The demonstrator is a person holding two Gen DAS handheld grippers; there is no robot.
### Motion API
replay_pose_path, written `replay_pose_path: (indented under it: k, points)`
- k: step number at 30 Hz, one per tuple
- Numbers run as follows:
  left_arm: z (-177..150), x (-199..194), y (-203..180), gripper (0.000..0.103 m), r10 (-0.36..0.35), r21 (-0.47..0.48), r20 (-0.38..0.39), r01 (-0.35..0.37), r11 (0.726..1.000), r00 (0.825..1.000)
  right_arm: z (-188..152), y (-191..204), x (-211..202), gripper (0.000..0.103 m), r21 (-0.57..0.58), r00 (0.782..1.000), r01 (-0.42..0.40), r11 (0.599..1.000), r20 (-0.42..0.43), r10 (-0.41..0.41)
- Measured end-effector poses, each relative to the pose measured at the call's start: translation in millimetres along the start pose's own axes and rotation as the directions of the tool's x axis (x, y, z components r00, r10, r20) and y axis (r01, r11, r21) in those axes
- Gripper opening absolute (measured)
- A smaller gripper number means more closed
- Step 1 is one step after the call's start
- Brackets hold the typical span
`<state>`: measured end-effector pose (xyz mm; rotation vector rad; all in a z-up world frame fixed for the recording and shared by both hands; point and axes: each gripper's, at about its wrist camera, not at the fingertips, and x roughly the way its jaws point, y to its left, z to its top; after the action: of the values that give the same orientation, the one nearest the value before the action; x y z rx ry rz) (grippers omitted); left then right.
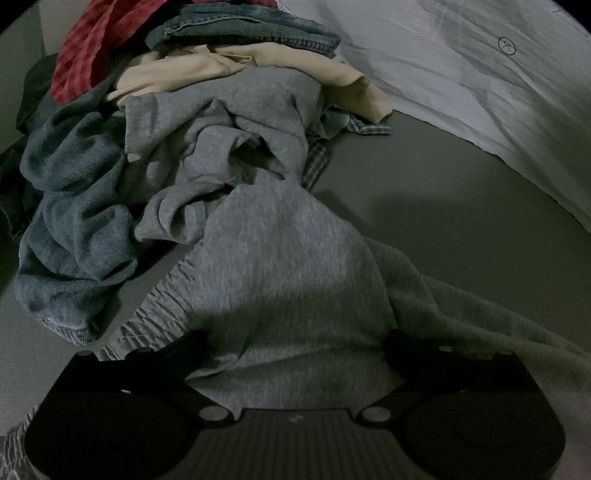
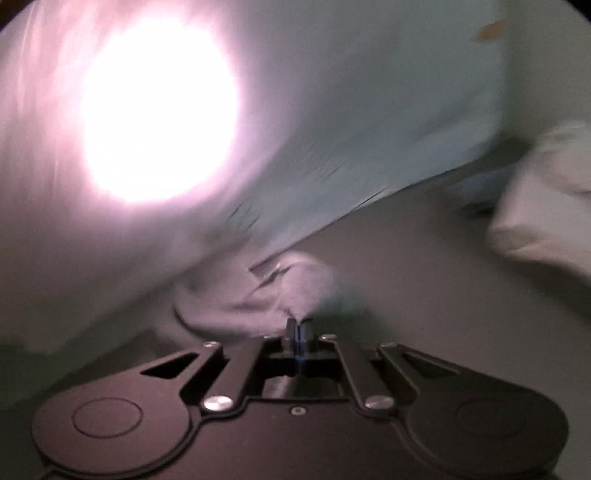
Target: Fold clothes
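Note:
A light grey garment (image 1: 280, 266) with a gathered waistband runs from the clothes pile down towards the camera. It lies between the widely spread fingers of my left gripper (image 1: 291, 349), which is open; the pads stand clear of the cloth at either side. In the right wrist view my right gripper (image 2: 297, 326) is shut, and a bunched edge of a pale, thin cloth (image 2: 303, 280) is pinched at its tips. The cloth rises from there as a lifted, blurred sheet (image 2: 351, 110).
The pile holds a blue-grey knit (image 1: 74, 229), a beige piece (image 1: 236, 70), jeans (image 1: 251, 29) and red checked fabric (image 1: 85, 48). A white sheet (image 1: 461, 81) lies at the right on the grey surface (image 1: 424, 192). A bright glare (image 2: 159, 110) shines through the cloth. Another white bundle (image 2: 546, 206) lies at the right.

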<state>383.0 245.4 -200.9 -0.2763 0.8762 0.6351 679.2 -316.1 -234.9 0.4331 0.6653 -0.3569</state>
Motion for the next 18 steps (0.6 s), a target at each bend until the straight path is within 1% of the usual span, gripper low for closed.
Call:
replay_pose_path:
  k: [2,3,4,6,7,8,10,11,12,14,15,18]
  points:
    - [0,0,0,0.103,0.001,-0.002,0.006,-0.001,1.0,1.0,-3,-35,-22,0.001,0.054,0.999,0.048,0.997,0.004,-0.048]
    - [-1,-1,0,0.103,0.002,-0.005,0.008,-0.002,1.0,1.0,-9,-49,-25,0.001,0.056,0.997,0.073,0.996,-0.017,-0.072]
    - [-1,-1,-1,0.103,0.003,-0.006,0.006,-0.003,1.0,1.0,-18,-63,-22,0.001,0.034,0.994,0.093,0.995,-0.067,-0.09]
    - [-1,-1,0,0.103,0.004,-0.006,-0.004,-0.004,1.0,1.0,-33,-81,-12,0.002,0.002,0.977,0.125,0.992,-0.173,-0.123]
    - [0,-1,0,0.103,0.003,-0.005,-0.012,-0.003,1.0,1.0,-39,-88,-11,0.004,-0.01,0.971,0.136,0.991,-0.196,-0.135]
    - [2,0,0,0.103,0.002,-0.004,-0.025,-0.002,1.0,1.0,-41,-90,-15,0.006,-0.026,0.973,0.14,0.99,-0.183,-0.143]
    - [6,1,-1,0.103,0.003,-0.006,-0.052,-0.004,1.0,0.999,-41,-90,-24,0.024,-0.065,0.978,0.152,0.986,-0.132,-0.16]
    - [8,2,-1,0.103,0.005,-0.008,-0.066,-0.005,1.0,0.998,-39,-87,-26,0.027,-0.086,0.981,0.158,0.984,-0.104,-0.167]
    - [11,3,-1,0.103,0.006,-0.008,-0.085,-0.007,1.0,0.996,-35,-84,-27,0.028,-0.108,0.984,0.15,0.983,-0.08,-0.159]
    - [18,6,-2,0.103,0.004,-0.005,-0.125,-0.005,1.0,0.992,-26,-72,-25,0.028,-0.164,0.993,0.094,0.982,-0.061,-0.106]
    - [22,4,-2,0.101,0.001,-0.006,-0.13,-0.002,1.0,0.991,-21,-64,-18,0.028,-0.195,0.995,0.063,0.979,-0.059,-0.076]
    - [34,-7,1,0.097,-0.022,-0.016,-0.099,0.02,1.0,0.995,-13,-43,2,0.028,-0.274,0.997,-0.013,0.962,-0.072,-0.007]
